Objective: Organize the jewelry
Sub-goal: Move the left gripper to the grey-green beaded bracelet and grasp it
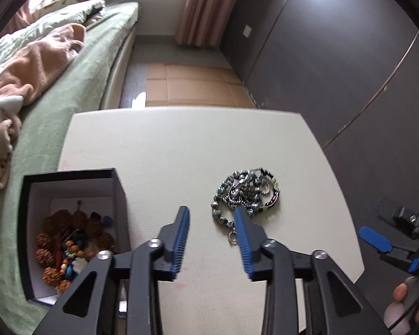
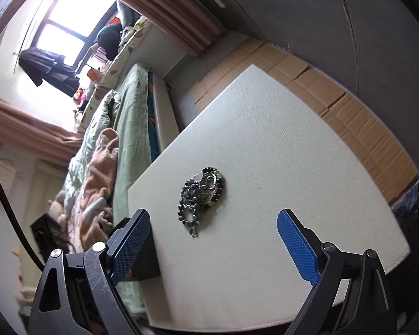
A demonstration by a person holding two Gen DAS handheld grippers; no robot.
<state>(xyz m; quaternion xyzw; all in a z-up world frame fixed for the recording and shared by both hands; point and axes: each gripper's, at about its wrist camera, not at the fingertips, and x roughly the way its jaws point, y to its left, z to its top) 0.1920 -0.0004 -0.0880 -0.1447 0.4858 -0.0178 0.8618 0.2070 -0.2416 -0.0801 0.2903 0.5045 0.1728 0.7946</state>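
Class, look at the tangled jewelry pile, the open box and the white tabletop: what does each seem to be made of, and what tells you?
Jewelry pile: probably polished metal chains and glossy beads, going by the silvery glints and a ring clasp.
Box: likely rigid card, matte black outside, white inside, with thin, straight walls.
Tabletop: perhaps leatherette or textured laminate, cream with a fine pebbled grain.

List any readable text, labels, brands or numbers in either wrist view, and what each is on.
None readable in either view.
Black open-top box with white lining: no print visible on its walls.
Heap of silver and dark beaded jewelry: no tag or engraving legible.
White textured tabletop: blank apart from faint pink smudges.
Small pale wall plate on the dark wall: too small to tell whether it bears marks.
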